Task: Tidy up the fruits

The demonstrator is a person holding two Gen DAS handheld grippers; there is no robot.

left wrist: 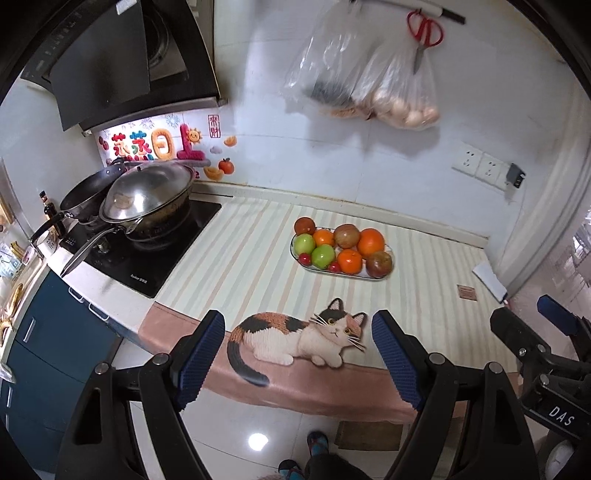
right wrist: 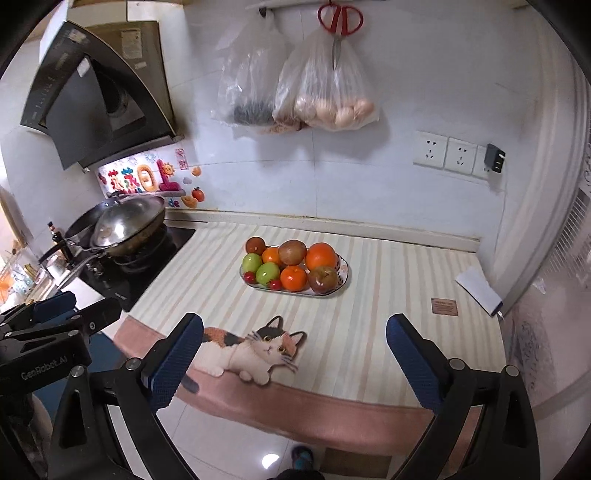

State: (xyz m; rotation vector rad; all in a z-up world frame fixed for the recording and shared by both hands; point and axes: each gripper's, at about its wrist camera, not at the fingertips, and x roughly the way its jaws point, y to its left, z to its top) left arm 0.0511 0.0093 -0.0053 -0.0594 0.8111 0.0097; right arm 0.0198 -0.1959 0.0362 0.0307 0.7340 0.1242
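An oval white plate (left wrist: 386, 275) (right wrist: 345, 271) sits on the striped counter cloth, piled with oranges (left wrist: 370, 242) (right wrist: 320, 256), green apples (left wrist: 323, 256) (right wrist: 267, 273), brown-red fruits (left wrist: 346, 236) (right wrist: 291, 252) and small red cherries (left wrist: 305, 259) (right wrist: 274, 284). One brown fruit (left wrist: 304, 225) (right wrist: 255, 244) sits at the plate's far left edge. My left gripper (left wrist: 298, 325) is open and empty, back over the counter's front edge. My right gripper (right wrist: 294, 328) is open and empty, also well short of the plate. The right gripper shows at the left wrist view's right edge (left wrist: 546, 325).
A hob with a lidded wok (left wrist: 147, 199) (right wrist: 125, 225) stands at the left. Plastic bags (left wrist: 399, 96) (right wrist: 325, 96) and red scissors (left wrist: 424, 33) (right wrist: 340, 22) hang on the wall. A cat figure (left wrist: 295, 336) (right wrist: 255, 347) decorates the cloth. A white paper (left wrist: 489, 278) (right wrist: 478, 286) lies at right.
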